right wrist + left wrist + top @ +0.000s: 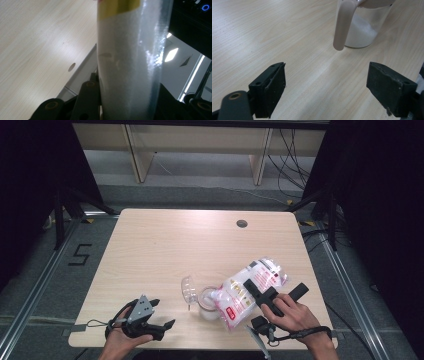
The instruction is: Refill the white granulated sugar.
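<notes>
While the right hand-held gripper (264,296) clenches the tilted bag (248,290) over the jar (208,303) near the worktop's front edge, pouring is underway; next, level the bag; left hand-held gripper (159,319) released.

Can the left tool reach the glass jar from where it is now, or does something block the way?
Probably yes. The left tool stands open, facing the jar, with bare table between.

Left gripper (161,314) rests low with jaws spread wide; right gripper (260,289) is tilted, jaws clamped.
</notes>
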Tool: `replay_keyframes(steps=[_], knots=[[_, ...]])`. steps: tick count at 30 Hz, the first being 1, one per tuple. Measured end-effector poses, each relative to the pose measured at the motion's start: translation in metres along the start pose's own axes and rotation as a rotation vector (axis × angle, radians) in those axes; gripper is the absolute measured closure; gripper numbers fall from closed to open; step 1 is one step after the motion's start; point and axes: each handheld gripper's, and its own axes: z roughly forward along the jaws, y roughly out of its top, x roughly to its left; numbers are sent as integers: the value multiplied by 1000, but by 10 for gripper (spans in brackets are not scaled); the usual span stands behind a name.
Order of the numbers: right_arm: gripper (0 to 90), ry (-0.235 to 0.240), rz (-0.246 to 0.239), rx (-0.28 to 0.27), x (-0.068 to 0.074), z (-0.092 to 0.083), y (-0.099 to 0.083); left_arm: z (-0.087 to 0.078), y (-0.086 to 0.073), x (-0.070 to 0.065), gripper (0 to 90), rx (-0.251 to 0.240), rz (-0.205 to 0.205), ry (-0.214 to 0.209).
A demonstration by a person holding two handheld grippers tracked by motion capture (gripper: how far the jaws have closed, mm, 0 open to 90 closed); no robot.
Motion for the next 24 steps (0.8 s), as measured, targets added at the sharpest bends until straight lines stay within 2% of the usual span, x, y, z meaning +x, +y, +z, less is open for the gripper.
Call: replay_keyframes(steps=[7,8,9,10,12,13,14,18,22,23,24], knots=[[751,-2,-1,-2,1,1,1,0,0,0,153,0,0,0],[752,2,-26,4,-1,0,1,0,0,0,154,0,-7,0],[752,2,-26,5,-1,0,1,0,0,0,153,1,-7,0],[752,1,-1,-4,0,1,1,0,0,0,154,1,-2,-1],[753,1,-2,-1,0,0,0,0,0,1,154,2,24,-2],[753,2,-2,1,0,0,0,0,0,1,154,2,21,-2],[753,5,-25,7,-2,-1,0,0,0,1,154,2,23,-2],[755,10,-26,11,-2,-1,-1,0,0,1,154,1,22,-1],[756,9,0,1,1,0,0,0,1,1,154,1,24,-1],[757,8,3,-1,1,0,0,0,1,1,153,1,23,-1],[757,8,5,-2,1,0,0,0,0,0,154,-1,-6,0]])
